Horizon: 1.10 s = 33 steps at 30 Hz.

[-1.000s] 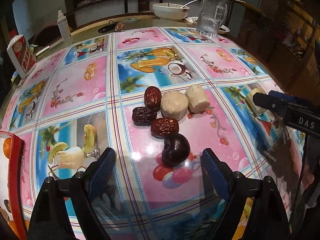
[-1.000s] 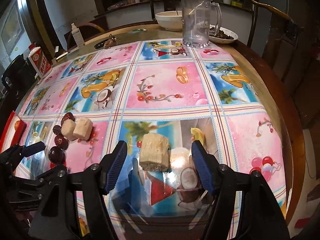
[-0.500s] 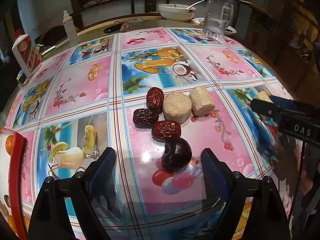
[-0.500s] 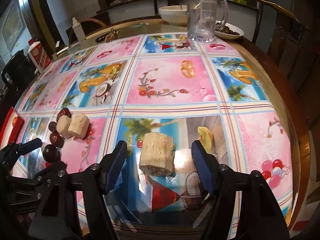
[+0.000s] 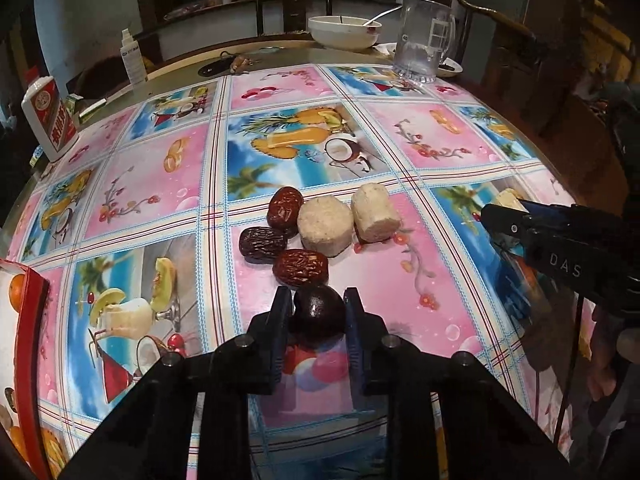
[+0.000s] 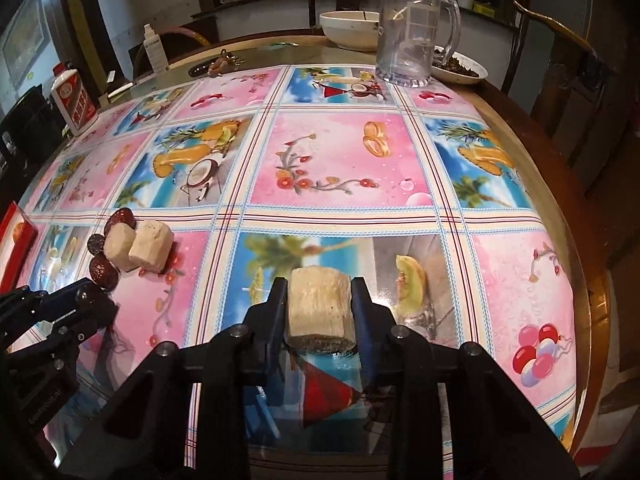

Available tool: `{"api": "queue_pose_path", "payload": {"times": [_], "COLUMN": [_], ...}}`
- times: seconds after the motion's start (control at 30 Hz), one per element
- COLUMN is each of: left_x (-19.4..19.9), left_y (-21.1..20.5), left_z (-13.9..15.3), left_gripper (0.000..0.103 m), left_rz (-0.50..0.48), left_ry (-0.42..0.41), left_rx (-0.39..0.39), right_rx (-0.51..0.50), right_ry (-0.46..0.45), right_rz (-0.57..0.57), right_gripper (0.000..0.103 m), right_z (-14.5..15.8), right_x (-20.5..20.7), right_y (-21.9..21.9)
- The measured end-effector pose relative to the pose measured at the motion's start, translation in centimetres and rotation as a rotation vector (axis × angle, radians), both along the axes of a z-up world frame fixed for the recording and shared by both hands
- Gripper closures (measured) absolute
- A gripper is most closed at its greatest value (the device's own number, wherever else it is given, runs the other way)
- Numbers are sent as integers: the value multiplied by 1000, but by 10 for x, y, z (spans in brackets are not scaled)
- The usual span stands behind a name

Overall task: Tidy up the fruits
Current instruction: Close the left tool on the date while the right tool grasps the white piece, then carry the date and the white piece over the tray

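Observation:
My left gripper (image 5: 316,308) is shut on a dark round fruit (image 5: 319,313) that rests on the patterned tablecloth. Just beyond it lie three wrinkled red dates (image 5: 301,267) and two pale sugarcane chunks (image 5: 325,224), packed in a cluster. My right gripper (image 6: 320,304) is shut on a third pale sugarcane chunk (image 6: 319,305), which sits apart on a blue square. From the right wrist view the cluster (image 6: 132,246) lies at the left with the left gripper (image 6: 80,300) beside it. The right gripper (image 5: 520,216) shows at the right edge of the left wrist view.
A red tray (image 5: 28,320) with oranges sits at the left table edge. At the far side stand a glass mug (image 6: 412,32), a white bowl (image 6: 348,28), a plate (image 6: 460,68), a spray bottle (image 5: 132,60) and a red-and-white bottle (image 5: 48,118). Wooden chairs ring the round table.
Both grippers went from open to shut: the left closed on the dark round fruit, the right on the lone sugarcane chunk. Both cameras moved slightly closer to the table.

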<state>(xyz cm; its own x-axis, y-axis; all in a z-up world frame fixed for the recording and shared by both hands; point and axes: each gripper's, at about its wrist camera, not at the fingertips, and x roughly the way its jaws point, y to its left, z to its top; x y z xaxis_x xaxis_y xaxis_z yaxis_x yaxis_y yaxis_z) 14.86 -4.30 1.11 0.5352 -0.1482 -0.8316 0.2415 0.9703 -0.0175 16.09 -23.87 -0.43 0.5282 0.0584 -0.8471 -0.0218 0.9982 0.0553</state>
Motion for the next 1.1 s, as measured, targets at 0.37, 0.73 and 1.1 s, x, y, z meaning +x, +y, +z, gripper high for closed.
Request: {"api": "queue_pose_path", "payload": {"times": [0.37,0.73,1.1], "left_x": [4,-19,-76], "left_y": [14,30,144], "left_z": [1,21,76], "left_gripper": [79,78,78], "left_rz": [0,4,209], "left_ry": [38,41,-41], "left_rx": [-117,-149,-153], "right_rx": [32,67,150], "right_ry": [-3,-46,-88], "right_rz": [-3,51,349], "right_gripper": [70,70,70], "right_z": [1,35,89], "right_x": [-2,-26,-51], "right_y": [1,22,160]}}
